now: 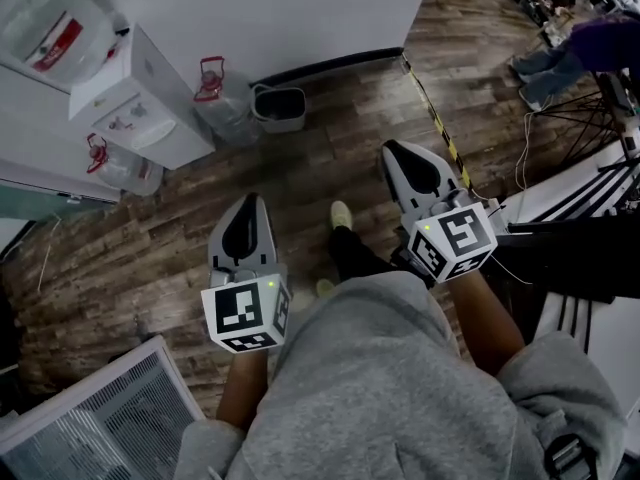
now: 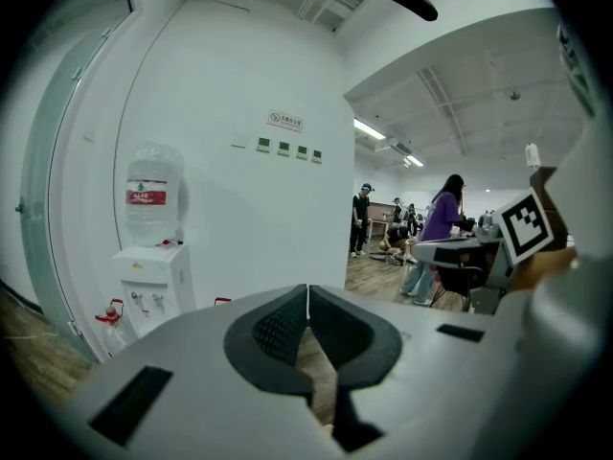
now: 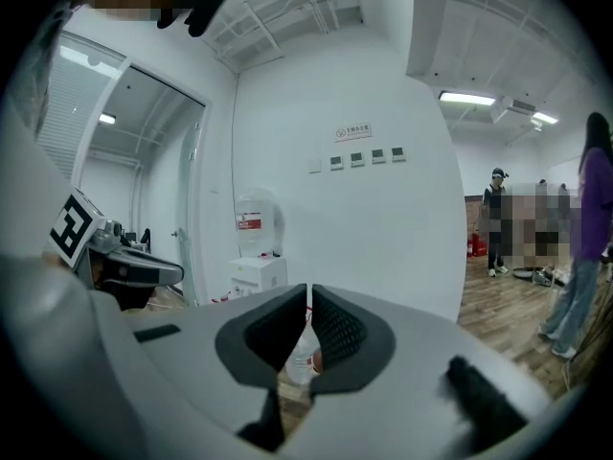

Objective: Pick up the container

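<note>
With both clenched empty (left tool [image 1: 249,206], right tool [image 1: 397,156]), you face the jug [image 1: 225,108], upright on the floor just right of the dispenser [image 1: 140,93], probably nearer your left tool.

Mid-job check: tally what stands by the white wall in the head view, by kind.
Water dispenser: 1
Jug mounted on it: 1
Red-handled jugs on the floor: 2
Grey bin: 1
Total: 5

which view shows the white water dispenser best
Left gripper view: the white bottle-topped water dispenser shows large, front-on. Head view sees it from above, bottle cropped; right gripper view shows it small, base hidden.
</note>
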The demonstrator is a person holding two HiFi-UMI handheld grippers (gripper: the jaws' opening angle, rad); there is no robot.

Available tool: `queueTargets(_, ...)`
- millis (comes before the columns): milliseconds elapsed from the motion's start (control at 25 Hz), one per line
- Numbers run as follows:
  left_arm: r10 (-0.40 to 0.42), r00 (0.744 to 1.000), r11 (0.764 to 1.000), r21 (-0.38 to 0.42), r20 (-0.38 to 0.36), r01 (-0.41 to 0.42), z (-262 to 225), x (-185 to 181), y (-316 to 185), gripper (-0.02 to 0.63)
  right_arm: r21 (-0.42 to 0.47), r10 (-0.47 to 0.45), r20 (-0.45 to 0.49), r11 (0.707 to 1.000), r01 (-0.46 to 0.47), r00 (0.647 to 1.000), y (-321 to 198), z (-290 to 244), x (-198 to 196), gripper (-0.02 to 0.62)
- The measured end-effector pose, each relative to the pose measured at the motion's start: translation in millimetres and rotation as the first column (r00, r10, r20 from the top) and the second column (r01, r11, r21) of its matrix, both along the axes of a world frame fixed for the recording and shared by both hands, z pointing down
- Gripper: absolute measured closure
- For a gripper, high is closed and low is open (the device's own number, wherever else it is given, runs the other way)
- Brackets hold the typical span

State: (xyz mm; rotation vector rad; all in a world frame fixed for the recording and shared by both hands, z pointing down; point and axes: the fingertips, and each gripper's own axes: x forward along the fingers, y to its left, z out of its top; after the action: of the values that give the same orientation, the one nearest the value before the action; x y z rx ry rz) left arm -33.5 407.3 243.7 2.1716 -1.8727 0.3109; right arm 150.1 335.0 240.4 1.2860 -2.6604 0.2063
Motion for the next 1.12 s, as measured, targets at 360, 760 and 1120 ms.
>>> queueTargets(360,0.016,0.998,0.999,-0.041,0.056,-0.014,6,9,-84,0.588,-0.041,-0.011,0.003,0.999,0.011,1.0,-85,9,2,0.563)
queueTargets(760,-0.025,0.998,0.998,-0.059,0.062,0.029,-1,12,-163,0.588,-0.044,-0.067,0.017,0.997,0.068,0.998,-169,3,-1,0.563)
queueTargets(1120,-0.047,0.996,0.997,-0.058,0.069,0.052,-1,26,-210,0.588,-0.052,-0.098,0.025,0.994,0.099,0.995,-216,11,10,0.562)
